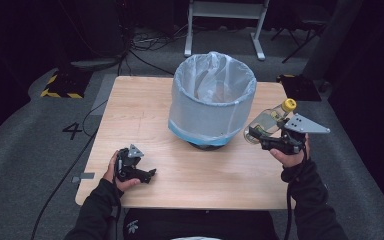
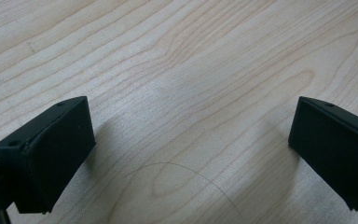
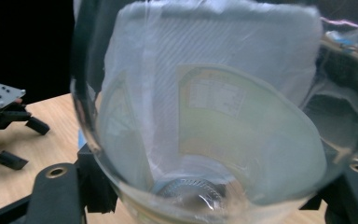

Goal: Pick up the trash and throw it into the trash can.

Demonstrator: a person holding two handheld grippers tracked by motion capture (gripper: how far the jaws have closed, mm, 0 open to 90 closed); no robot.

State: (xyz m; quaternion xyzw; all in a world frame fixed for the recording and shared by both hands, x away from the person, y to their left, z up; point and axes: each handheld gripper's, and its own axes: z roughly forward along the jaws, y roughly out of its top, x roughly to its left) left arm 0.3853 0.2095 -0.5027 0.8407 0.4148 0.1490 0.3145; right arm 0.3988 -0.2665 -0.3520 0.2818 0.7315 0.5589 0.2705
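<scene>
From the high view, a person sits at a light wooden table (image 1: 145,107) with a two-jaw gripper in each hand. A round bin lined with a pale plastic bag (image 1: 213,100) stands upright toward the far middle of the table. The right gripper (image 1: 264,136) is lifted just beside the bin's right wall and clamps a clear plastic bottle (image 1: 266,121) with a yellow cap (image 1: 289,105), the bottle tilted with its cap pointing up and away from the person. The left gripper (image 1: 147,175) rests low over the near left part of the table, well apart from the bin. In the left gripper view, its two black jaws stand wide apart over bare wood grain, with nothing between them. In the right gripper view, the bottle (image 3: 214,116) sits pinched between the jaws, very close to the camera, its label visible through the clear wall, and the bagged bin (image 3: 205,56) looms behind it; the left gripper (image 3: 23,142) appears farther off at the left edge, over the table.
</scene>
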